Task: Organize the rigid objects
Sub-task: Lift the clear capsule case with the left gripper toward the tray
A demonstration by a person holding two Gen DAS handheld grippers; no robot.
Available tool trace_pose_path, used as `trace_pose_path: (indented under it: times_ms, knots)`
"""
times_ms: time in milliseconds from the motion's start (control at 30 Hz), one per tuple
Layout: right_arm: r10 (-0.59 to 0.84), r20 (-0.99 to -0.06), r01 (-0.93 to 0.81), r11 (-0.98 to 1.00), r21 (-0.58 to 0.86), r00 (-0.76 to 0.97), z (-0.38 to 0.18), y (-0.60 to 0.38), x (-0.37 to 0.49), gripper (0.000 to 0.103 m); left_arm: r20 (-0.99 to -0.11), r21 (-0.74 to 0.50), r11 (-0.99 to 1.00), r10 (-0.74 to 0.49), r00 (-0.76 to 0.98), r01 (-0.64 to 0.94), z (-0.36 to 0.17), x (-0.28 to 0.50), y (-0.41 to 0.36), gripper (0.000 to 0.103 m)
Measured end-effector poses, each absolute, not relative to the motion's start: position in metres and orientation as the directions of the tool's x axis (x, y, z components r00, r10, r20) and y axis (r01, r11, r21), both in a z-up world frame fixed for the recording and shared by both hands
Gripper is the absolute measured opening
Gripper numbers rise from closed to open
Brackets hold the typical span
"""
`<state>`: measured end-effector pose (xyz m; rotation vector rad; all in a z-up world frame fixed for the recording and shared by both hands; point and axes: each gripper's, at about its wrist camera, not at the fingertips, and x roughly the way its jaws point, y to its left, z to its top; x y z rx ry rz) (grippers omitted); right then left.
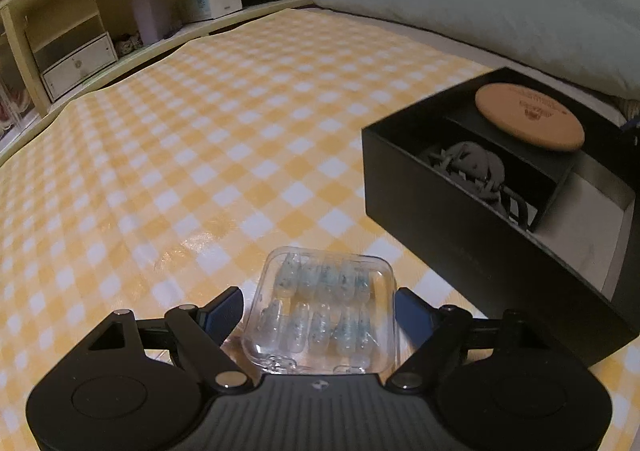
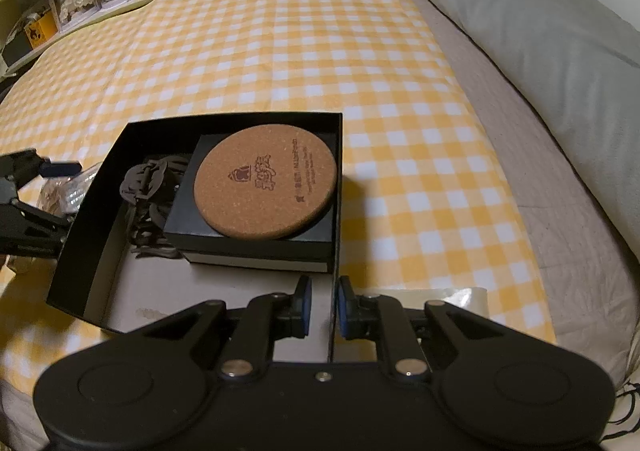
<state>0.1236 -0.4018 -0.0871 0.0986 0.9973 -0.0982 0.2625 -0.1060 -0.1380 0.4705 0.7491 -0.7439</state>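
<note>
The left gripper [image 1: 318, 309] stood wide around the clear case of capsules [image 1: 326, 311], which lay on the checkered cloth [image 1: 200, 155] just beside the black box [image 2: 200, 119], its pads apparently not yet pressing. The right gripper [image 2: 322, 307] was clenched on the box's right wall. To grasp well, the pads should probably meet the case's sides evenly, without crushing the thin plastic.

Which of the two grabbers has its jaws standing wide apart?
The left gripper: its jaws stand wide either side of the clear plastic case. The right gripper is pinched on the black box's wall.
</note>
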Motion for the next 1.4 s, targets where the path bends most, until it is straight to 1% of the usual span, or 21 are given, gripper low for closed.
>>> trace_pose_path:
  times_ms: [33, 100, 267, 367, 400, 433, 733, 900, 1133, 1267, 1400]
  knots:
    - [-0.037, -0.839, 0.132, 0.99, 0.042, 0.542, -0.086, -0.403, 0.123, 0.015, -0.753, 0.122, 0.652, -0.43, 0.497, 0.748, -0.139, 0.263, -0.107, 0.077]
    - [-0.035, -0.833, 0.143, 0.988, 0.054, 0.552, -0.083, -0.406, 0.123, 0.015, -0.762, 0.099, 0.67, -0.424, 0.49, 0.736, -0.137, 0.265, -0.108, 0.076]
    - [-0.04, -0.832, 0.172, 0.983, 0.067, 0.553, -0.081, -0.413, 0.128, 0.012, -0.774, 0.106, 0.68, -0.401, 0.489, 0.726, -0.137, 0.261, -0.113, 0.076]
    - [-0.036, -0.842, 0.169, 0.983, 0.066, 0.539, -0.086, -0.412, 0.134, 0.01, -0.782, 0.096, 0.667, -0.408, 0.47, 0.739, -0.137, 0.258, -0.115, 0.076]
    - [-0.036, -0.845, 0.166, 0.984, 0.063, 0.534, -0.088, -0.411, 0.135, 0.008, -0.785, 0.095, 0.662, -0.409, 0.465, 0.744, -0.137, 0.257, -0.116, 0.076]
    - [-0.039, -0.849, 0.163, 0.985, 0.057, 0.528, -0.089, -0.41, 0.137, 0.004, -0.787, 0.095, 0.658, -0.409, 0.461, 0.747, -0.137, 0.256, -0.117, 0.076]
    - [-0.05, -0.853, 0.162, 0.986, 0.041, 0.519, -0.092, -0.406, 0.139, 0.004, -0.797, 0.087, 0.686, -0.387, 0.464, 0.722, -0.135, 0.257, -0.119, 0.075]
    - [-0.048, -0.853, 0.162, 0.986, 0.043, 0.519, -0.093, -0.406, 0.14, 0.004, -0.789, 0.066, 0.739, -0.372, 0.489, 0.67, -0.13, 0.258, -0.115, 0.075]
    - [-0.047, -0.853, 0.162, 0.986, 0.044, 0.52, -0.093, -0.407, 0.141, 0.004, -0.725, -0.073, 0.851, -0.403, 0.558, 0.519, -0.093, 0.258, -0.101, 0.075]
    - [-0.049, -0.853, 0.161, 0.986, 0.042, 0.519, -0.093, -0.407, 0.141, 0.004, -0.68, -0.204, 0.882, -0.44, 0.587, 0.425, -0.067, 0.244, -0.098, 0.075]
    - [-0.048, -0.853, 0.161, 0.986, 0.042, 0.519, -0.093, -0.407, 0.141, 0.004, -0.662, -0.335, 0.865, -0.499, 0.56, 0.374, -0.052, 0.222, -0.108, 0.075]
